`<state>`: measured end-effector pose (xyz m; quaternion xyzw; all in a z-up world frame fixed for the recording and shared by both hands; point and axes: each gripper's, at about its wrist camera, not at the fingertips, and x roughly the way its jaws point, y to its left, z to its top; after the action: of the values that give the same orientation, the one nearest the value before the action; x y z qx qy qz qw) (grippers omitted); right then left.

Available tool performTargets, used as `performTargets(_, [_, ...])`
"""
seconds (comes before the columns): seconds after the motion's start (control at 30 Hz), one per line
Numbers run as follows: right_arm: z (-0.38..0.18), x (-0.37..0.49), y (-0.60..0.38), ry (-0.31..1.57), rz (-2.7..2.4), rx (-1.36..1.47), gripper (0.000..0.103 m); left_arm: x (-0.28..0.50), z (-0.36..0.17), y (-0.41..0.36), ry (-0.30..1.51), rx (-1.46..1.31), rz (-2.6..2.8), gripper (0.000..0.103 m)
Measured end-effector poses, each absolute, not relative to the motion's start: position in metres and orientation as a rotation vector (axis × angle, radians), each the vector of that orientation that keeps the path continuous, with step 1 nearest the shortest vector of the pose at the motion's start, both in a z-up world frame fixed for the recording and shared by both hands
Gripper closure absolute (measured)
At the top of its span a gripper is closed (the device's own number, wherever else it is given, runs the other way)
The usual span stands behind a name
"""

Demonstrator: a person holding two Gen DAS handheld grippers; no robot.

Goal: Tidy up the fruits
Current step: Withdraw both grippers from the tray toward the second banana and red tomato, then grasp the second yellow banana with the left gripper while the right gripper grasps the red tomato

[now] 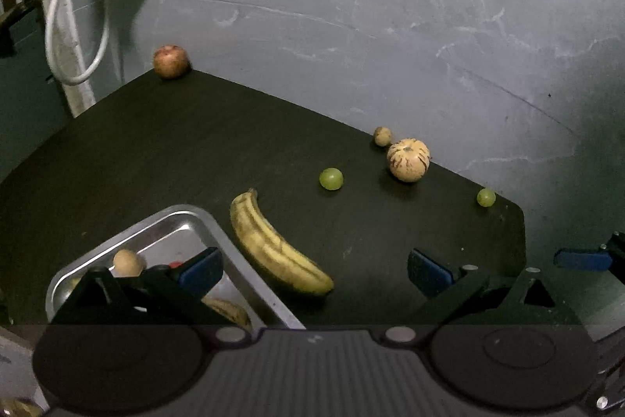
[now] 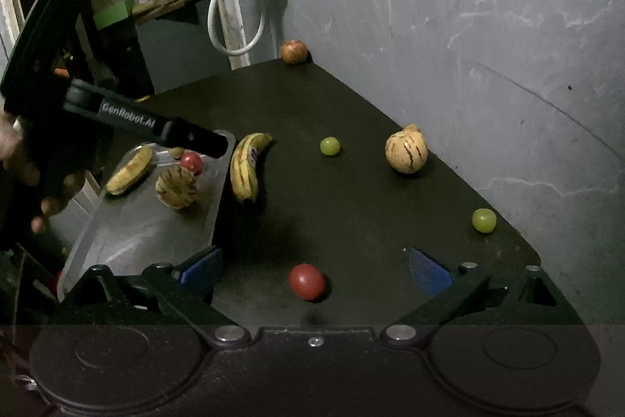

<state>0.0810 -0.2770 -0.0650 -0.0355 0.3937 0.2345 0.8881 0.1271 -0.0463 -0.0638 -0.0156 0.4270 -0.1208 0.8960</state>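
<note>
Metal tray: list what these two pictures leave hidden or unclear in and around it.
- Left wrist view: the left gripper finger covers much of the metal tray; one small round tan fruit shows.
- Right wrist view: the left gripper's black arm hides the tray's far rim.
- Right wrist view: small fruit behind the striped melon, mostly hidden, kind unclear.

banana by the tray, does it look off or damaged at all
The banana lies on the table right beside the metal tray, not in it. Its peel is streaked with dark brown lines and blotches, so it looks overripe or bruised, though not split.
</note>
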Motion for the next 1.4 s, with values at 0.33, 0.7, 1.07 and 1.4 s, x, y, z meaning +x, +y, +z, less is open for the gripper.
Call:
performTargets(0.33, [-0.081, 0.095, -0.267, 0.861, 0.452, -0.045, 0.004, 0.163, -0.084, -0.051, 0.947, -0.03, -0.274, 0.001])
performTargets(0.7, [-0.095, 0.109, -0.257, 0.9, 0.432, -0.033, 0.004, 0.205, -0.114, -0.042, 1.025, -0.076, -0.218, 0.001])
performTargets(1.07, [-0.106, 0.118, -0.258, 0.924, 0.42, -0.018, 0.004, 0.226, -0.135, -0.041, 1.073, -0.086, -0.218, 0.001])
performTargets(1.4, [-0.116, 0.125, -0.261, 0.941, 0.422, -0.008, 0.006, 0.229, -0.139, -0.049, 1.073, -0.066, -0.257, 0.001])
